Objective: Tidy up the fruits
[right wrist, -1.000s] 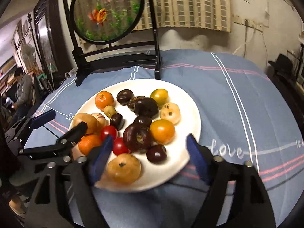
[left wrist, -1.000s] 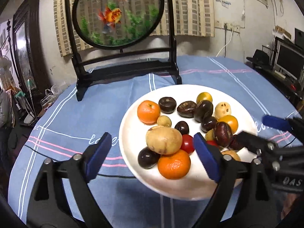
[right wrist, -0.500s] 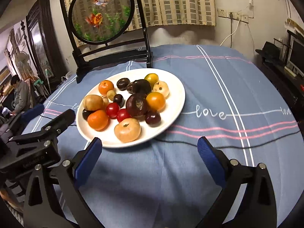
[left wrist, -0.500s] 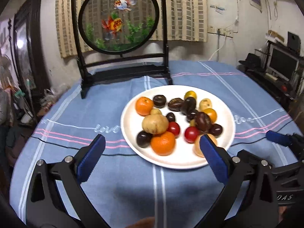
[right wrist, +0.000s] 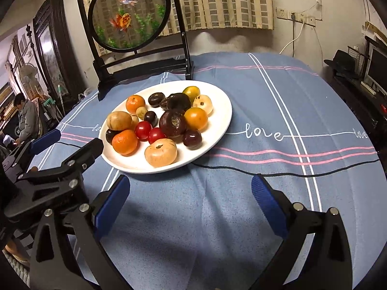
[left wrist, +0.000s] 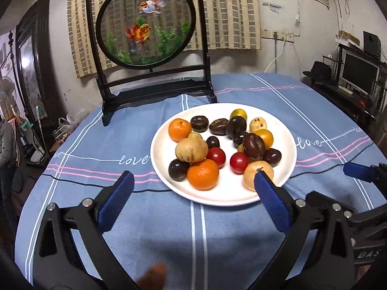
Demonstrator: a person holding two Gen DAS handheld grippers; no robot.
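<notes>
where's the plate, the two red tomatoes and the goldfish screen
plate [left wrist: 225, 197]: left wrist view, bare near rim.
left red tomato [left wrist: 216, 156]: left wrist view, middle of its skin.
right red tomato [left wrist: 239, 162]: left wrist view, its middle.
goldfish screen [right wrist: 127, 14]: right wrist view, centre of the round panel.

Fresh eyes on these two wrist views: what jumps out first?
The white plate at the table's middle, heaped with mixed fruit: two oranges, red cherry tomatoes and dark round fruits. Behind it, at the far edge, stands a round goldfish screen in a black frame. Left gripper and right gripper both hang open and empty over the blue tablecloth.
</notes>
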